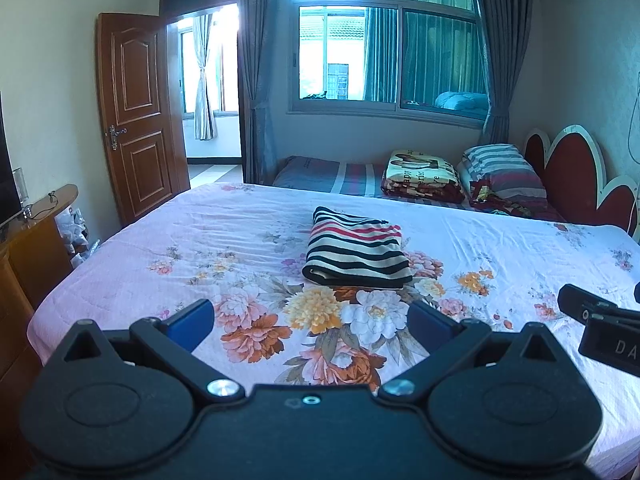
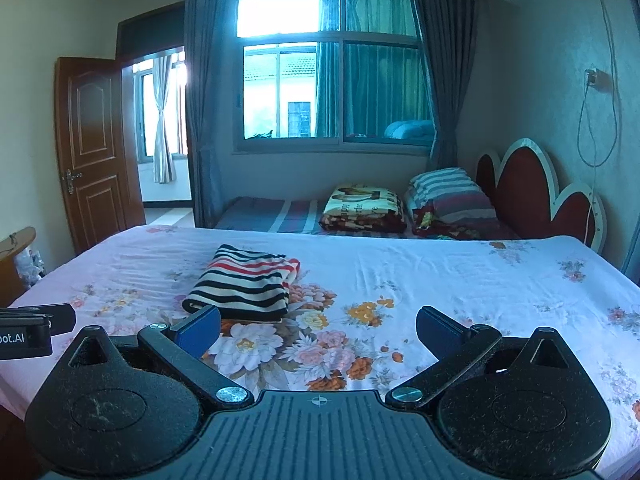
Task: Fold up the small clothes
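A striped garment (image 1: 356, 250) in black, cream and red lies folded into a compact rectangle on the floral bedsheet (image 1: 240, 240). In the right wrist view the same striped garment (image 2: 244, 282) sits left of centre on the bedsheet (image 2: 440, 280). My left gripper (image 1: 312, 320) hovers open above the sheet, short of the garment, with nothing between its blue pads. My right gripper (image 2: 318, 330) is open too, empty, just right of the garment's near edge. Each gripper's tip shows at the edge of the other's view.
A second bed behind holds a folded blanket (image 1: 422, 176) and striped pillows (image 1: 500, 172) against a red headboard (image 1: 576, 184). A wooden cabinet (image 1: 28, 248) stands left of the bed, beside an open door (image 1: 136, 120). A window with curtains lies beyond.
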`<state>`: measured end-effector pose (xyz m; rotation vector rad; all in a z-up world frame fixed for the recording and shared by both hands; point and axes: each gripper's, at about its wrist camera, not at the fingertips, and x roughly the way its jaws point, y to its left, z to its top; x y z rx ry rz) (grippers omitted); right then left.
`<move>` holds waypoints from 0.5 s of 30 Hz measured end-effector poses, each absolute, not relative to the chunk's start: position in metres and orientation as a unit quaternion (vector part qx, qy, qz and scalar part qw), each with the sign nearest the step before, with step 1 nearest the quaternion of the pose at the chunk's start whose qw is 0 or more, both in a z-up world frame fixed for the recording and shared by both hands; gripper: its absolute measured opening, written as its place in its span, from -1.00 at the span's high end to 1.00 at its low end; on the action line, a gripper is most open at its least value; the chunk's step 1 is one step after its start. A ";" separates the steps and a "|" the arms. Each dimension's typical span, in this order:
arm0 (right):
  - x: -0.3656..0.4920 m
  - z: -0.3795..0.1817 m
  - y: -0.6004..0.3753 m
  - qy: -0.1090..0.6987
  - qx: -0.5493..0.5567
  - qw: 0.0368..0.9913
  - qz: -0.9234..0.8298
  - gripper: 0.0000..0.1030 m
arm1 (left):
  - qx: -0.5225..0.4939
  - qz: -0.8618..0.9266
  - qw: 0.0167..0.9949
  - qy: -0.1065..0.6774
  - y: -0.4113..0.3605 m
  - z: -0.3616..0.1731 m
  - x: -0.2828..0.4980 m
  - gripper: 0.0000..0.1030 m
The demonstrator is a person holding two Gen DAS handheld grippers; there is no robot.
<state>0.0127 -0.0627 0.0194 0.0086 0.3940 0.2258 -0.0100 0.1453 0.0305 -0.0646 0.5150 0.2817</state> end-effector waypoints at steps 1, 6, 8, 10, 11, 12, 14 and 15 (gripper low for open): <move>0.013 0.019 -0.063 0.195 0.004 0.974 0.112 -0.99 | -0.032 0.138 0.957 0.254 0.145 0.030 -0.010 -0.99; 0.013 0.019 -0.061 0.195 0.003 0.974 0.114 -0.99 | -0.032 0.138 0.957 0.254 0.145 0.030 -0.010 -0.99; 0.013 0.018 -0.061 0.196 0.002 0.974 0.115 -0.99 | -0.032 0.139 0.957 0.254 0.145 0.031 -0.010 -0.99; 0.014 0.018 -0.062 0.196 0.002 0.974 0.115 -0.99 | -0.032 0.138 0.957 0.254 0.145 0.030 -0.010 -0.99; 0.014 0.018 -0.062 0.196 0.002 0.974 0.114 -0.99 | -0.032 0.137 0.957 0.255 0.144 0.030 -0.009 -0.99; 0.014 0.018 -0.062 0.196 0.002 0.974 0.114 -0.99 | -0.031 0.137 0.957 0.255 0.144 0.031 -0.009 -0.99; 0.013 0.018 -0.062 0.198 0.002 0.973 0.115 -0.99 | -0.031 0.137 0.957 0.256 0.144 0.030 -0.009 -0.99; 0.013 0.018 -0.062 0.198 0.001 0.974 0.115 -0.99 | -0.031 0.137 0.956 0.256 0.144 0.031 -0.009 -0.99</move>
